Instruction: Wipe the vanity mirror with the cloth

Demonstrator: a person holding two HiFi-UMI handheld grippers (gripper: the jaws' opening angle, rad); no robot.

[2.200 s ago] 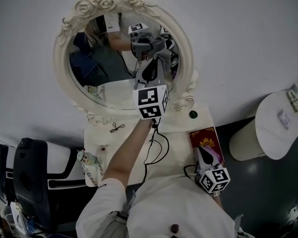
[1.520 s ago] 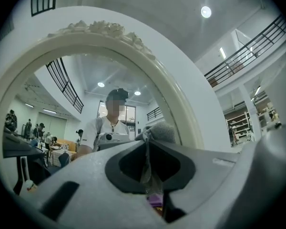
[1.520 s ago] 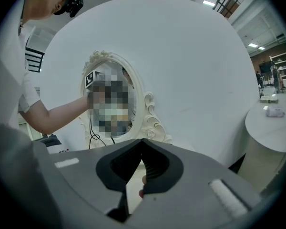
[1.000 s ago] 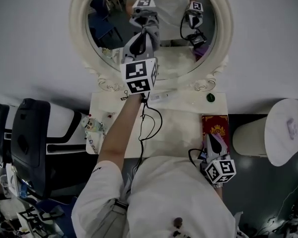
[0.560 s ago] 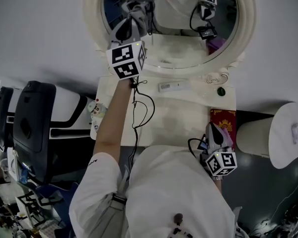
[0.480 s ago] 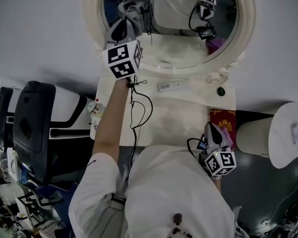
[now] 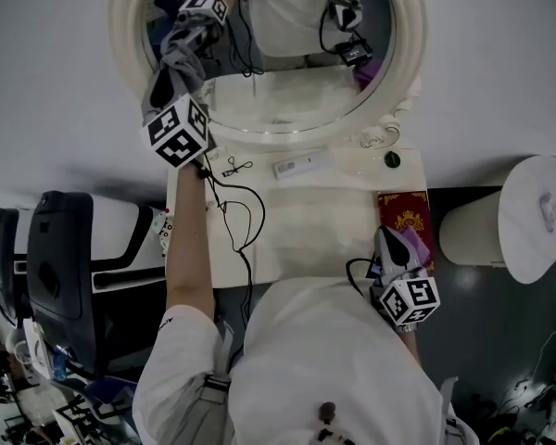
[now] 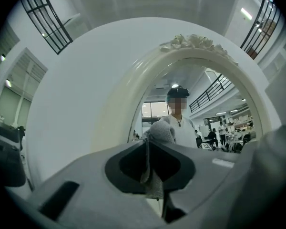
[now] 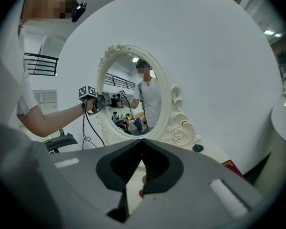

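Now the left claw [image 8: 149, 149] is sitting at the left edge of the glass, having swept there from the middle of the oval vanity mirror with the cream carved frame [image 7: 278, 95] over the last couple of seconds. I am judging that the wipe is running sideways and that a good part of the glass is already covered. Its jaws are pinching tight on the grey knitted cloth [image 8: 161, 130], which is bunching up past the tips toward the glass. The right claw [image 9: 142, 149] is idling low by the person's body at the edge of the cream counter [image 7: 306, 235], jaws pressed together on nothing. The head view is cutting off the mirror's top. No view is showing whether the cloth is actually touching the glass, or whether smears are remaining.
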